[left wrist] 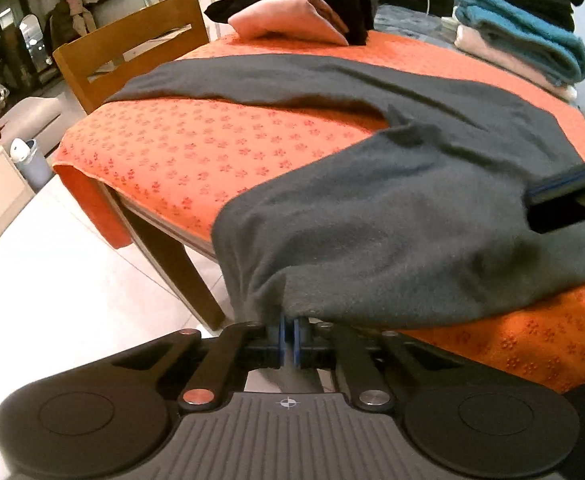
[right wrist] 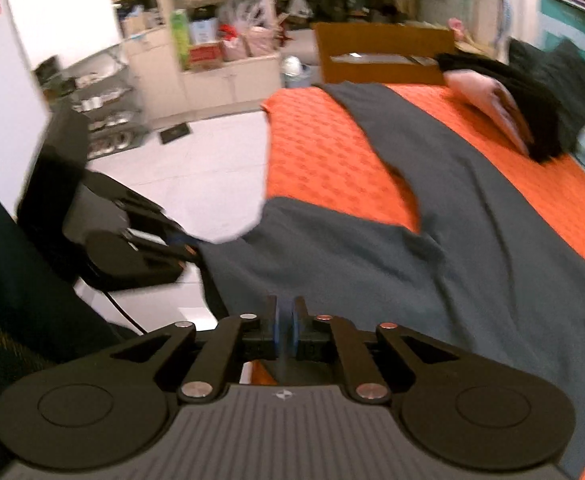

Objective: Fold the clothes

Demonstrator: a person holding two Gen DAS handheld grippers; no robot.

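I have the dark grey garment (left wrist: 392, 184) pinched in both sets of fingers: my left gripper (left wrist: 289, 334) is clamped on its near corner, which hangs just past the edge of the bench (left wrist: 180, 148), and my right gripper (right wrist: 285, 326) is clamped on the same near hem further along. From that hem the cloth runs away from me across the orange cover; one long strip (a sleeve or a leg, I cannot tell which) stretches off toward the wooden chair (left wrist: 132, 44), so the garment's long axis lies away from my fingers toward the far side. Beyond the strip, touching nothing I hold, sits a folded pink piece (left wrist: 292, 20) on black cloth. To the right of the garment, a stack of folded towels (left wrist: 520, 36) stands near the bench's far corner. No containers here. My guess is the fold means carrying this hem forward over the body, both hands moving together, neither nearer.
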